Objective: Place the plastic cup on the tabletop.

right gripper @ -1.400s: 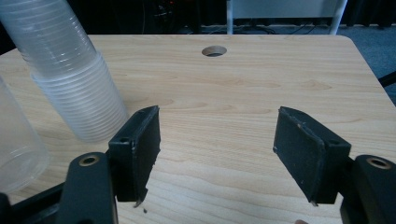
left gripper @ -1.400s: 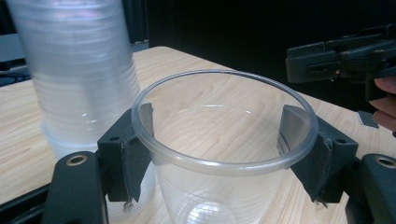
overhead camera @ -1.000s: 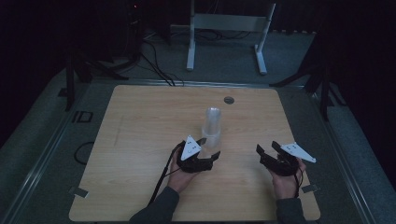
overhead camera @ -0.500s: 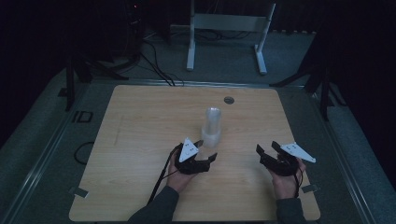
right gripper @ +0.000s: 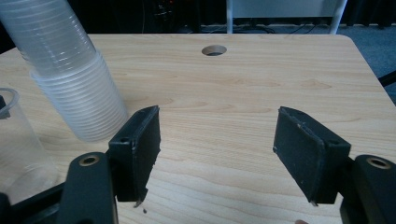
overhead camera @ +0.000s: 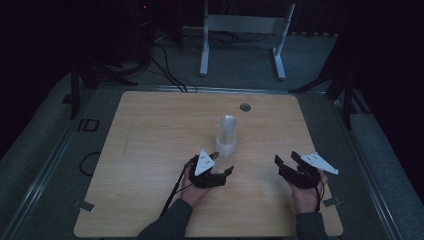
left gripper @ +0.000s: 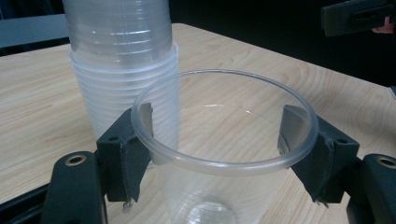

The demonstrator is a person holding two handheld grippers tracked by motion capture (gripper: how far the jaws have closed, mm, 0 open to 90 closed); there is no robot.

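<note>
- High view: a wooden table (overhead camera: 150, 150) stands in a dim room, with a round cable hole (overhead camera: 244, 107) near its far edge. A stack of clear plastic cups (overhead camera: 227, 135) stands upright near the middle. The left gripper (overhead camera: 222, 162) sits just in front of the stack on the person's side, grey three-cornered plate on top. The right gripper (overhead camera: 286, 160) rests well apart to the right, its jaws spread with nothing between them. A white metal frame (overhead camera: 243, 30) stands on the floor beyond the table.
- Left gripper view: the two black jaws press on either side of the rim of a single clear cup (left gripper: 224, 154), which stands upright with its mouth open. The stack of cups (left gripper: 123, 70) rises just behind it on the left; whether the two touch I cannot tell.
- Right gripper view: the jaws stand wide apart over bare wood. The stack (right gripper: 70, 74) leans across the upper left, and the single cup (right gripper: 18, 144) shows at the left edge.
</note>
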